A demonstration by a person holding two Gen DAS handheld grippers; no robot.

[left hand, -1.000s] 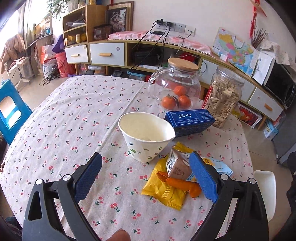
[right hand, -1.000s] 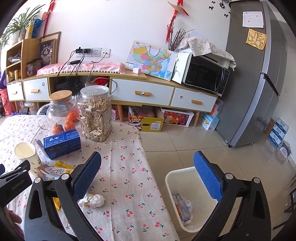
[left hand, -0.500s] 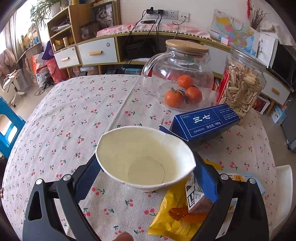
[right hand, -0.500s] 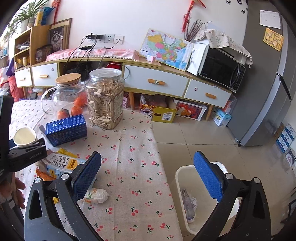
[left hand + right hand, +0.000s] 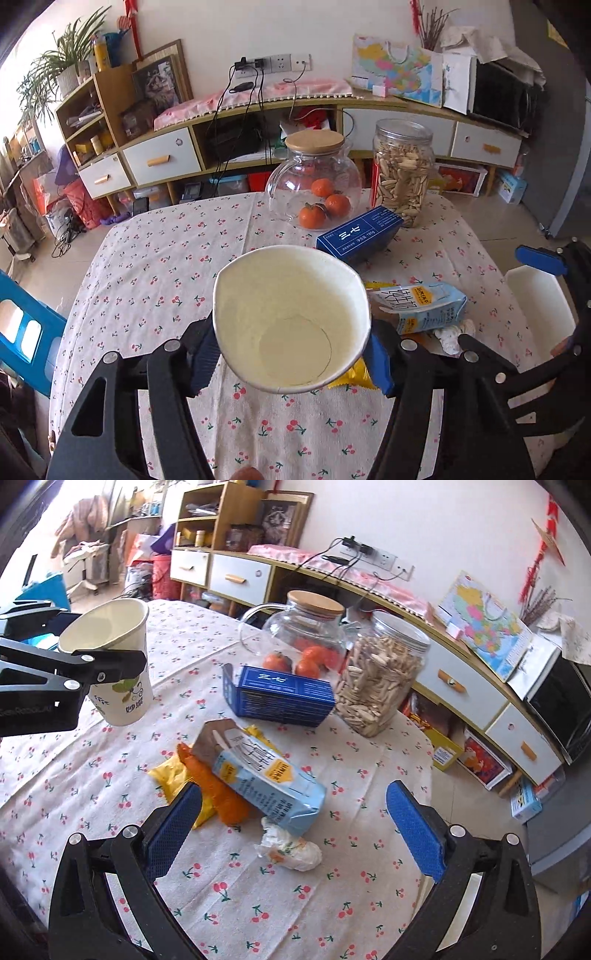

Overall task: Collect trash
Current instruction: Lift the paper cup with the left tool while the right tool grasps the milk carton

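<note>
cup (image 5: 291,317) – empty, clamped in left jaws | jar (image 5: 316,184) – oranges

On the blue box (image 5: 359,233) you can read "三七" in white, with "180g" beside it. Your paper cup (image 5: 117,666) carries green characters near its base, too blurred to make out. The light-blue milk carton (image 5: 421,307) has dark Chinese characters on its white panel, too distorted to read surely.
</note>
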